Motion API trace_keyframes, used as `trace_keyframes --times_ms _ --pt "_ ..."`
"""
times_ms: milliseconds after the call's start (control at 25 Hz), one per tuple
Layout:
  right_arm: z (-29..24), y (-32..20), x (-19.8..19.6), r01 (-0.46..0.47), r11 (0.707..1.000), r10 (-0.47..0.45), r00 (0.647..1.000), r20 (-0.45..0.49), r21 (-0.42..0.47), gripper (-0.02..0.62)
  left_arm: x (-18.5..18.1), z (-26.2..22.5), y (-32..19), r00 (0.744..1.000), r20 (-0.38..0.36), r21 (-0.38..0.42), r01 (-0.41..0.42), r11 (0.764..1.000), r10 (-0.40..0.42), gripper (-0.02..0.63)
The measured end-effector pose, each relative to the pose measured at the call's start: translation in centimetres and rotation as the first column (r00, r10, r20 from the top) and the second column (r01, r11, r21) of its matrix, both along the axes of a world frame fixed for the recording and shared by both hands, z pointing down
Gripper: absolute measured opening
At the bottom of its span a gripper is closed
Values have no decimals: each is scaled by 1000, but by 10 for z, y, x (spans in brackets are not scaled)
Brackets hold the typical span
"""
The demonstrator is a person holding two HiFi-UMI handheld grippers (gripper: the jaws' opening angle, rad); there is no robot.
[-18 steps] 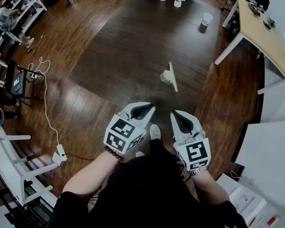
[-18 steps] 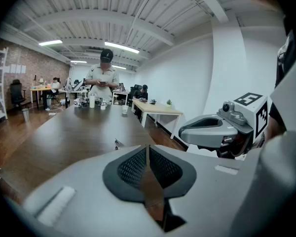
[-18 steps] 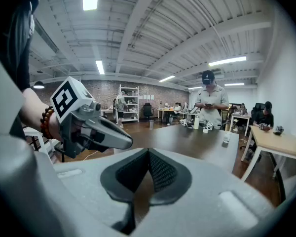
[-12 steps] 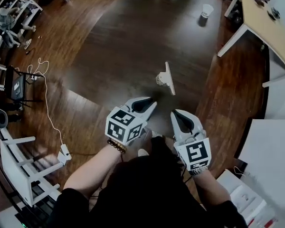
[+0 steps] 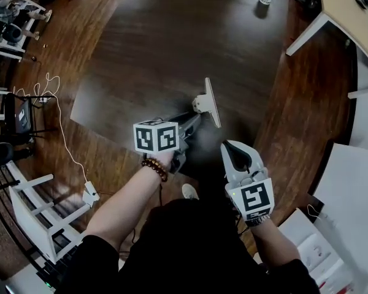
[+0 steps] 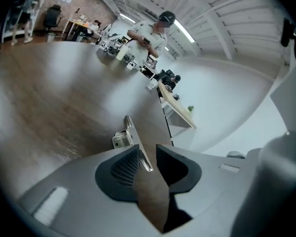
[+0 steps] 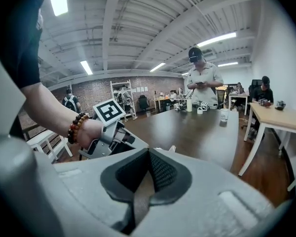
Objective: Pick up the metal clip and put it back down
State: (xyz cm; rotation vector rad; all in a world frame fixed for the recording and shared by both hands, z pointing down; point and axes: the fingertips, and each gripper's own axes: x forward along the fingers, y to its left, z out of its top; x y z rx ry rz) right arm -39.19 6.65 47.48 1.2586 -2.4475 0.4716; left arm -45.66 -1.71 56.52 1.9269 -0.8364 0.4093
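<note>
Metal clip [image 5: 211, 103]: silvery long flat bar standing on edge, small bracket alongside, on dark table [image 5: 159, 41].

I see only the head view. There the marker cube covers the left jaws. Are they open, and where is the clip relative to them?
Observer: The left gripper view shows the left gripper with its jaws apart. The near end of the clip reaches into the gap, close to one pad, but is not pinched.
Operator: Is the clip lifted?
Observer: It seems not. In that view it sits on the table, with its thin plate upright.
Operator: Is somebody at the table's far end?
Observer: Yes. The right gripper view shows a person in a cap standing there, looking down at their hands.
</note>
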Motion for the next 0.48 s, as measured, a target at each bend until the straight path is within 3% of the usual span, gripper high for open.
trace_keyframes --times_ms 280,480 --pt "13 -11 20 -8 999 9 1000 13 -33 -12 9 31 -16 994 -54 -150 88 985 -97 132" --pt "20 -17 21 -1 999 2 1000 24 -42 -12 12 49 -22 992 -49 -192 103 976 -114 118"
